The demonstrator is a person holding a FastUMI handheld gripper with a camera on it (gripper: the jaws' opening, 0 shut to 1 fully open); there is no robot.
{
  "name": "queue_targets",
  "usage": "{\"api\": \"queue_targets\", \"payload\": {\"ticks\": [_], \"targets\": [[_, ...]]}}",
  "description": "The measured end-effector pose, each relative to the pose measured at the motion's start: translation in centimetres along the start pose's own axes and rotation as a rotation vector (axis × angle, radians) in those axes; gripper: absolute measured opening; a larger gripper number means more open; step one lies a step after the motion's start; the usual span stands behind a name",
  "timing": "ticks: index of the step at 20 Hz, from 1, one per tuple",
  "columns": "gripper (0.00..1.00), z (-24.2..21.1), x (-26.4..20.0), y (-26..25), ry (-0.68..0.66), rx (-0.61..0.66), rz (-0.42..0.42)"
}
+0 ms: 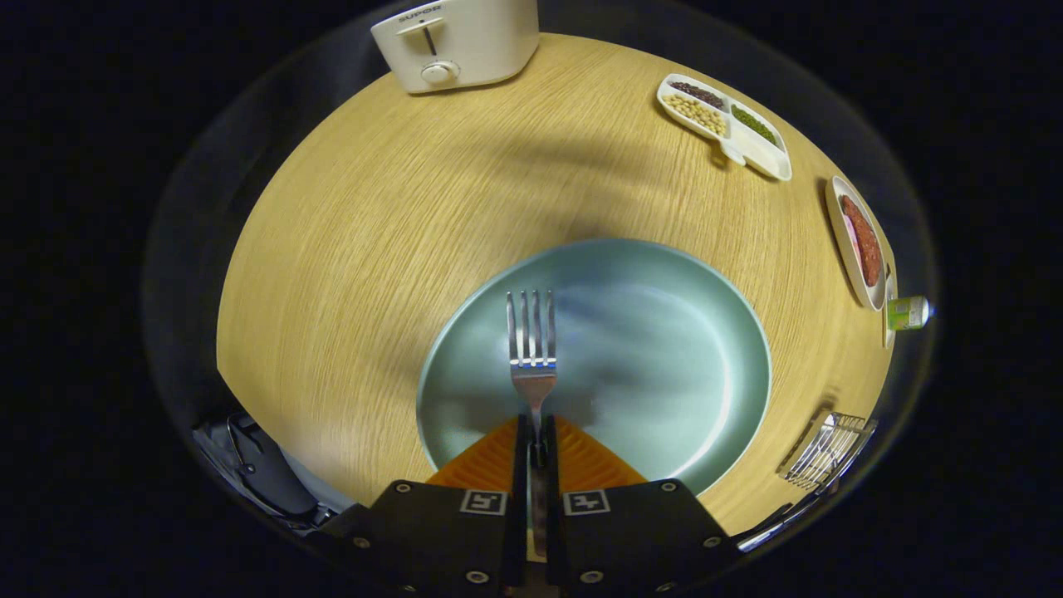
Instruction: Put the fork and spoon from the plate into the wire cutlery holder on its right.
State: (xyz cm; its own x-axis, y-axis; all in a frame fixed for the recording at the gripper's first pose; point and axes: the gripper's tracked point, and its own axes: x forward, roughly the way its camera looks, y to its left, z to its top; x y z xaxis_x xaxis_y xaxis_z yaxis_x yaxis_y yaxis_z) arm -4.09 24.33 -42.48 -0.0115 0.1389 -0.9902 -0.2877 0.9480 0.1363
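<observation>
**Fork in hand, holder waits to the right**

The gripper point(532, 444) is closed nearly all the way on the handle of the fork point(531, 349), both fingers pressing the thin shaft between them. The tines point straight ahead, over the near part of the green plate point(664, 349). No spoon can be seen on the plate. The gripper looks steeply down on the bench point(374, 249), fingers level and aimed forward, apparently a little above the plate. The step in hand looks like carrying the fork away; next it likely has to swing right to the wire holder point(826, 451), which stands just off the plate's right rim, and tip the fork in. Farther off sit a divided dish of beans point(724, 124), a dish point(859, 241) and a toaster point(455, 41).
</observation>
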Motion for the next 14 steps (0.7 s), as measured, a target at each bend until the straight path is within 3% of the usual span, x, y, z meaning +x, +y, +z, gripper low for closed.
{"api": "queue_targets", "payload": {"ticks": [4, 14], "targets": [[0.03, 0.2, -0.5, -0.2, -0.03, 0.066, 0.048], [0.01, -0.7, -6.2, -3.3, -0.197, 0.151, 0.076]]}}
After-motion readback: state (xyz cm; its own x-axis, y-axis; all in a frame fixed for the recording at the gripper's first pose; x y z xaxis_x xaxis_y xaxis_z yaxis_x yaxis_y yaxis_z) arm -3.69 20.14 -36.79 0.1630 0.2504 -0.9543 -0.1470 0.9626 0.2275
